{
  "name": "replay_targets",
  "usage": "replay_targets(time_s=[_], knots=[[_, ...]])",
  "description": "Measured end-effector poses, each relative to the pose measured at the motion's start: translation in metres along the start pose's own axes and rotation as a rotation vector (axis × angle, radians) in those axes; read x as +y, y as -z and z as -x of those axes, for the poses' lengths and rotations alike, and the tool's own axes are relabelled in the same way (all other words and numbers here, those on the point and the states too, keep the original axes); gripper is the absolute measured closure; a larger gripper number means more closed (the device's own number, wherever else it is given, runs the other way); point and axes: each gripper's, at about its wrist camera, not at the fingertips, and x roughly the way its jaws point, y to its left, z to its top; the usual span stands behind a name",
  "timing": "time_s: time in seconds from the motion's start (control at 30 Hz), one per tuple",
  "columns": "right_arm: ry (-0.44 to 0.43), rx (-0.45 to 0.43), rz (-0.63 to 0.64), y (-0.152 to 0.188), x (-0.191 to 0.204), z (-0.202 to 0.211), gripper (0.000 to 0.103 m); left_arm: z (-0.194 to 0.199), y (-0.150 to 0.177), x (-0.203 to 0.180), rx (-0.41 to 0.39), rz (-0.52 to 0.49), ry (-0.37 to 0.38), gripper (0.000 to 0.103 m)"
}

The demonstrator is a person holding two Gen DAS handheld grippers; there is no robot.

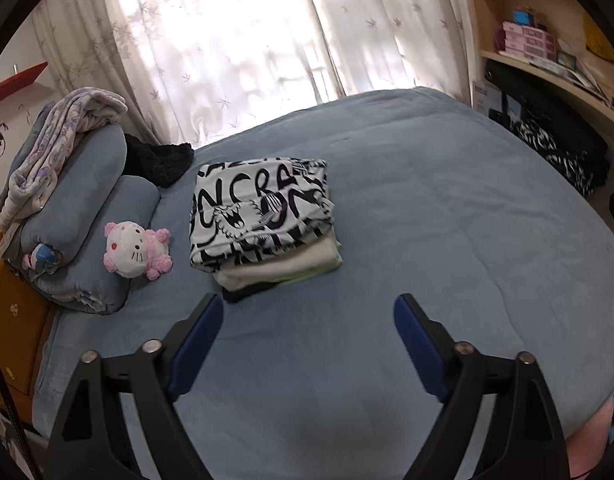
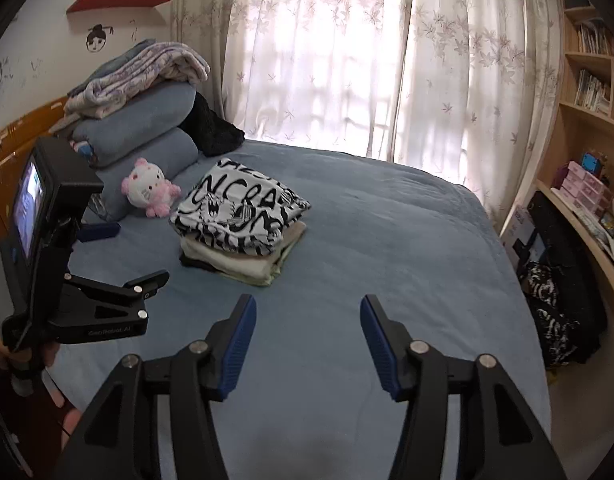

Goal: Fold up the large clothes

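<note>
Both grippers, left (image 1: 307, 308) and right (image 2: 307, 308), hover above the bed (image 1: 447, 220), fingers spread, empty; the folded clothes stack (image 1: 263, 220) lies ahead, apart.

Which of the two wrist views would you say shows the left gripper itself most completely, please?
The right wrist view: there the left gripper appears from the side, with its camera body, handle and open black arms over the bed. The left wrist view shows only its own two blue-padded fingers, spread wide apart.

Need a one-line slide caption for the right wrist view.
Open right gripper above blue bed, facing stack of folded clothes; left gripper alongside.
</note>
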Motion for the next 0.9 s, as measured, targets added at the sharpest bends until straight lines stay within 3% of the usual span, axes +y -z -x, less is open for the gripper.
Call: replay_targets(time_s=[0.13,0.27,0.5,0.7,0.9], knots=[[0.036,0.012,-0.019,0.028,-0.002,-0.003,0.045,0.009,0.019,-0.016,-0.006,0.011,-0.026,0.013],[0.071,0.038,-0.088,0.068,-0.006,-0.017,0.044,0.014,0.050,-0.016,-0.050,0.170,-0.043,0.012],[0.000,0.109,-0.271,0.134,-0.009,-0.043,0.044,-0.008,0.110,-0.037,0.022,0.333,0.039,0.010],[-0.036,0.149,-0.356,0.163,-0.009,-0.052,0.044,-0.024,0.140,-0.056,0.106,0.376,0.088,0.010],[-0.069,0.169,-0.359,0.173,-0.003,-0.056,0.044,-0.024,0.144,-0.068,0.103,0.362,0.108,0.010]])
